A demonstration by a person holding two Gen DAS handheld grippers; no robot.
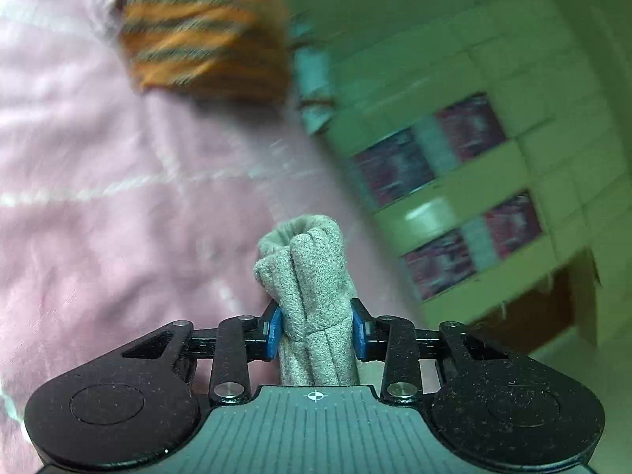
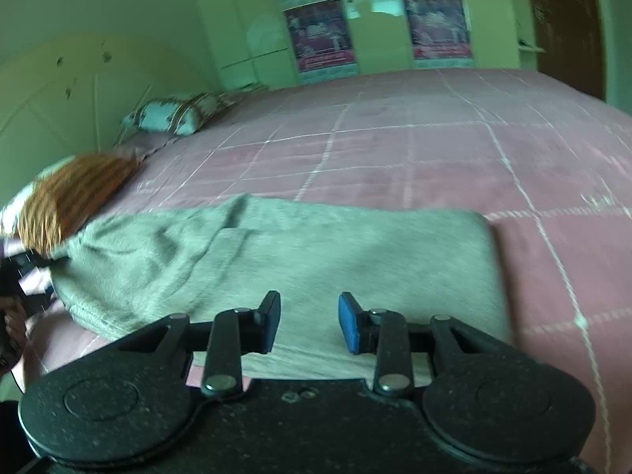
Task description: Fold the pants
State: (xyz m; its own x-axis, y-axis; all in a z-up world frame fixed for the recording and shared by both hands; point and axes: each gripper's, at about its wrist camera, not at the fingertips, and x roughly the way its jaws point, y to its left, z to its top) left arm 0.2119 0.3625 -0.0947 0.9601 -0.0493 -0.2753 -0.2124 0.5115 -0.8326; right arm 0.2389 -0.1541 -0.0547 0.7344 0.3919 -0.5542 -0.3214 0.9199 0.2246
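Observation:
The grey-beige knit pants (image 2: 316, 252) lie folded across the pink bed cover, stretching from the left edge to right of centre in the right wrist view. My left gripper (image 1: 316, 326) is shut on a bunched fold of the pants (image 1: 308, 276), which sticks up between its blue pads (image 1: 275, 331). That gripper also shows as a dark shape (image 2: 23, 288) at the pants' left end. My right gripper (image 2: 309, 322) hangs just above the near edge of the pants, open, with nothing between its fingers.
A pink checked bed cover (image 2: 414, 150) fills the scene. An orange striped cloth (image 1: 197, 27) lies near the pants' left end (image 2: 75, 197). A patterned pillow (image 2: 177, 116) rests at the far left. Green cupboards with posters (image 2: 320, 35) stand behind the bed.

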